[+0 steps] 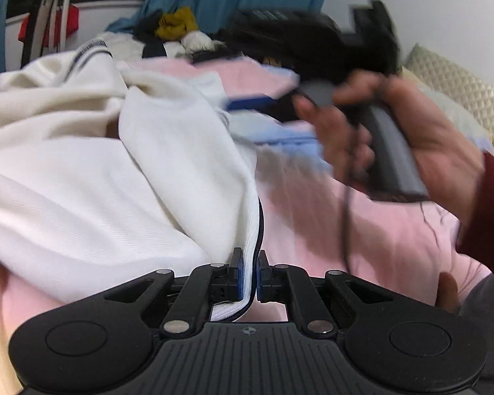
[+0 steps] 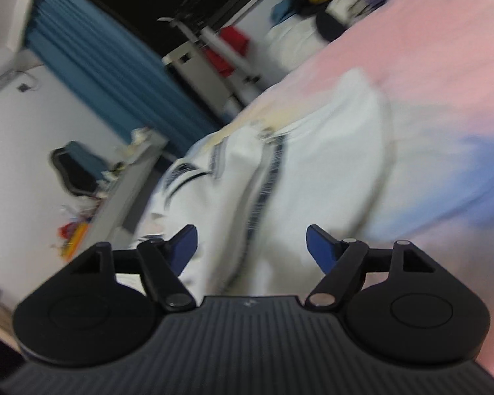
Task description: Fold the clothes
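Fabric fills most of what my left gripper sees: a white sweater with a dark-trimmed edge lies rumpled across the pink bedspread, and I have that ribbed, navy-piped edge pinched tight between the two blue-padded fingers, which are clamped together with the cloth running up out of them. From that grip the sweater rises in a fold and spreads away to the left, with a striped band of it showing at the far upper left. My right hand, in a dark red sleeve, hangs in the air to the right above the bedspread, wrapped around the handle of the other tool, blurred, with a cable dangling below it. My right gripper stands wide apart, its blue pads holding nothing, tilted above the same white sweater, whose dark striped trim runs up the middle of that view. Beyond the sweater the pink bedspread carries a blue patch at its right side. A heap of other clothes, with a mustard piece on top, sits at the far end of the bed, and blue curtains hang behind. A pale quilted pillow lies at the right edge.
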Available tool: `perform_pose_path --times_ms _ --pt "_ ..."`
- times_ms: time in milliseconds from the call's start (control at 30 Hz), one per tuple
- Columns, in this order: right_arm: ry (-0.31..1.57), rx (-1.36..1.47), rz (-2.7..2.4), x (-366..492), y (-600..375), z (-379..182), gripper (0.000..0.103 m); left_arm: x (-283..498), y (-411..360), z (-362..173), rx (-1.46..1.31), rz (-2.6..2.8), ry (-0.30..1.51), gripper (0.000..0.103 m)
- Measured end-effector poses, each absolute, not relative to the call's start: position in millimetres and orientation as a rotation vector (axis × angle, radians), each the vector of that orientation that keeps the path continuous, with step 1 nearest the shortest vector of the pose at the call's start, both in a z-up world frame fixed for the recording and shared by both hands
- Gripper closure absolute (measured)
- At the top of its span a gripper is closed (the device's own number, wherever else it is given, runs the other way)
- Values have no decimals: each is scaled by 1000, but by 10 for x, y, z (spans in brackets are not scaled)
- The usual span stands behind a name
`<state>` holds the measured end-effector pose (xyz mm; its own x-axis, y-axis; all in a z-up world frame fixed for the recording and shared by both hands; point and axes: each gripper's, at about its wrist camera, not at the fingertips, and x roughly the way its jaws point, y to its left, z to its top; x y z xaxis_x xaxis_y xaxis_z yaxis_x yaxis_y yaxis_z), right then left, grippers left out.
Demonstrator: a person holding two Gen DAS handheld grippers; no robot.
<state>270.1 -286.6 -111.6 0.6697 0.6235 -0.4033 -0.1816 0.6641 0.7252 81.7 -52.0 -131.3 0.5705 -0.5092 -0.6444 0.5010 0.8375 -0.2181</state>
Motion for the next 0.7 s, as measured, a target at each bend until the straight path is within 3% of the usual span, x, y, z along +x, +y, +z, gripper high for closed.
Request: perform_pose_path --times_ms 100,133,167,200,267,367,700 --pt "708 699 568 2859 -2658 -1206 38 907 -508 -1361 -38 -614 767 95" --pt "718 681 576 2889 -2598 -1239 46 936 -496 -1380 -47 -620 767 95" --pt "726 659 579 2899 -2543 -1279 58 957 -484 -1393 -55 -626 766 95" --pt "731 639 581 2902 -2512 -1295 64 974 -472 -1400 -62 -632 763 95" --pt "740 599 586 2908 -2453 -1325 90 1007 -448 -1414 -76 -645 758 95" --pt "712 559 555 2824 -2470 -1225 94 1057 -412 -1435 -96 -663 750 95" --pt "422 529 254 2134 -2992 -525 94 892 -245 -1149 -199 -723 607 94"
